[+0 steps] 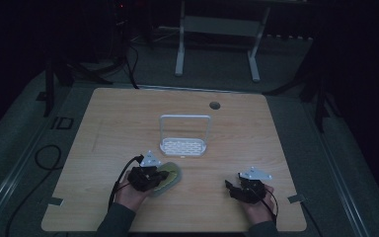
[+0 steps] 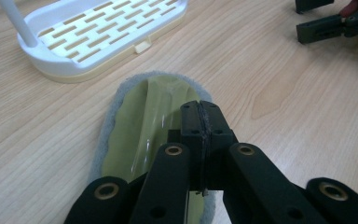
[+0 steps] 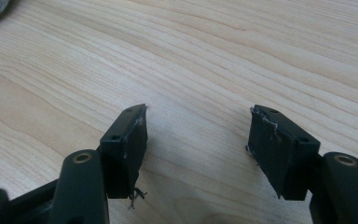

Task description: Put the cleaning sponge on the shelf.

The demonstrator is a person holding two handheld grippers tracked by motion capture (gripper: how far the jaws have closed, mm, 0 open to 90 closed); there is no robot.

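Pinching olive insole (image 2: 140,121) in closed left claw (image 2: 200,116), right claw (image 3: 198,135) wide open

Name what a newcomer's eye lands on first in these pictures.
The green, grey-edged scrubbing pad lies near the table's front left, under the shut left gripper. Behind it stands a white slotted rack with a tall handle; the right gripper gapes open over bare wood.

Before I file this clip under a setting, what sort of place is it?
Probably a lab or data-recording room, not a home. A bare wooden table stands in a dark room on grey floor, with cables trailing and a white desk frame behind. A person works handheld grippers beside a white slotted rack.
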